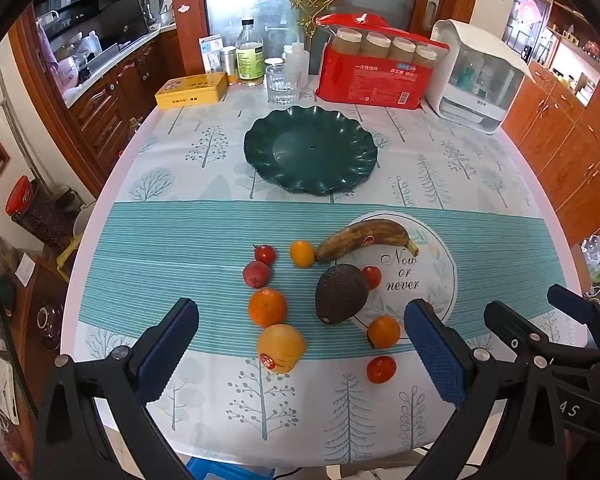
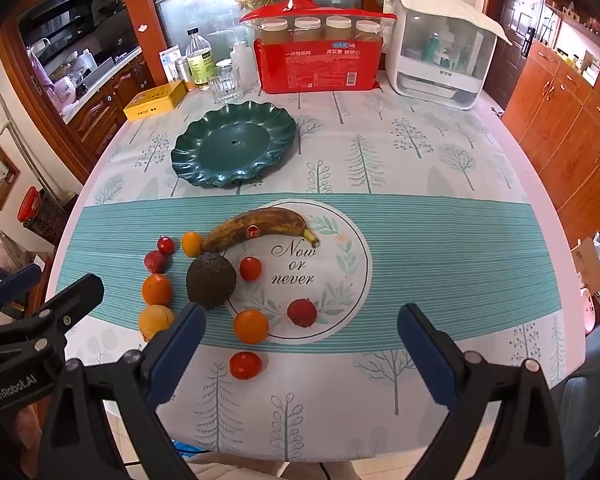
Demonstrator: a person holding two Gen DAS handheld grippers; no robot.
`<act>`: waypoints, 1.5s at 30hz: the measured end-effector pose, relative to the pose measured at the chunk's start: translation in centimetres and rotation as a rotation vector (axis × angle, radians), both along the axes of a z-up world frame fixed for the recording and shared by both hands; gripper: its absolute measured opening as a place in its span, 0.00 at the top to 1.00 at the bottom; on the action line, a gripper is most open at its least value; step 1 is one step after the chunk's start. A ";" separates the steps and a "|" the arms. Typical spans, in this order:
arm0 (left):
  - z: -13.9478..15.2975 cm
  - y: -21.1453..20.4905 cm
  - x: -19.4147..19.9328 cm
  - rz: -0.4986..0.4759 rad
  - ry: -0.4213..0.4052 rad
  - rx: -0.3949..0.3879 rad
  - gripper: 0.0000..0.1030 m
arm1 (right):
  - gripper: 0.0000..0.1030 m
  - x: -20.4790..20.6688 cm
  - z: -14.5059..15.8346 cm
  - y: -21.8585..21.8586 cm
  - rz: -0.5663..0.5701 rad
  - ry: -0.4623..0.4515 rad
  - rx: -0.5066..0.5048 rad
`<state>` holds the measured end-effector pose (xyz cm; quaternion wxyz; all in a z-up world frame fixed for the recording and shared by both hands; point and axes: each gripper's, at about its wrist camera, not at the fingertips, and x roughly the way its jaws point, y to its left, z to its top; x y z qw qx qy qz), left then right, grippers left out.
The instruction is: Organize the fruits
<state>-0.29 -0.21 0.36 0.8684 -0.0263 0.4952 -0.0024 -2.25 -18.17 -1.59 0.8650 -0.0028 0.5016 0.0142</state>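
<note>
An empty dark green scalloped plate (image 1: 310, 148) (image 2: 233, 145) sits mid-table. Nearer lie a brown-spotted banana (image 1: 365, 237) (image 2: 260, 224), a dark avocado (image 1: 341, 293) (image 2: 211, 280), several oranges such as this orange (image 1: 267, 306) (image 2: 157, 289), a yellow-orange fruit with a sticker (image 1: 281, 347), and small red fruits such as this tomato (image 1: 381, 369) (image 2: 245, 365). My left gripper (image 1: 300, 354) is open and empty above the near fruits. My right gripper (image 2: 302, 354) is open and empty, to the right of the left one.
At the table's back stand a yellow tin (image 1: 192, 90), bottles (image 1: 250, 54), a glass (image 1: 282, 84), a red package with jars (image 1: 376, 68) and a white appliance (image 1: 478, 76). Wooden cabinets line both sides. The table's near edge is just below the grippers.
</note>
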 end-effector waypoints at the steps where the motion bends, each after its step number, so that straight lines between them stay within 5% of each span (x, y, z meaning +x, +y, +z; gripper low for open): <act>1: 0.0 0.0 0.0 0.000 0.000 0.000 0.01 | 0.05 0.0 0.0 0.0 0.000 0.001 0.002; 45: 0.9 0.8 -1.0 -0.032 -0.022 -0.016 0.01 | 0.05 -2.1 1.7 0.7 -0.001 -0.080 0.016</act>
